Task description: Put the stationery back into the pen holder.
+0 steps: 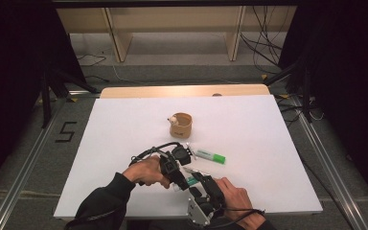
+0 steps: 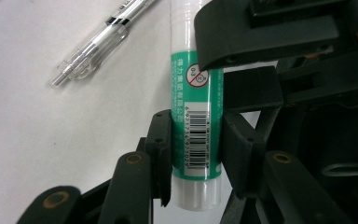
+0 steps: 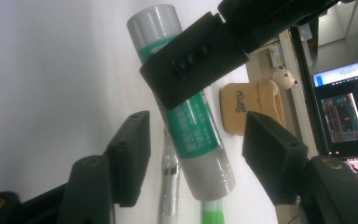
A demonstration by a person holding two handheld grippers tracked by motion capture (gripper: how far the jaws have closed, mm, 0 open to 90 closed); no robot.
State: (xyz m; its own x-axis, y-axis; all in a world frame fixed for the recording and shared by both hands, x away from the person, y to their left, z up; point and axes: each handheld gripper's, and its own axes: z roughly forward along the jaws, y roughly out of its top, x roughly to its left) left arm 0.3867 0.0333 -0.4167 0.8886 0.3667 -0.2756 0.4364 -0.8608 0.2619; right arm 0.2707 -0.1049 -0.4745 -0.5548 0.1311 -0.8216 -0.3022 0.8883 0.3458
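Two grippers met at the glue stick [image 2: 196, 116], near the cup [image 1: 181, 124]. Left gripper [image 2: 196, 149] squeezed it; right gripper [image 3: 193, 156] stayed wide apart. A weak squeeze could drop it onto the pen [image 2: 98, 42].

My table [image 1: 124, 124] is spread with a white sheet [image 1: 249, 158]. At its middle stands a tan cup [image 1: 181, 125]. Nearer me than the cup lie a green-capped marker [image 1: 211, 156] and a clear pen [image 2: 100, 39].
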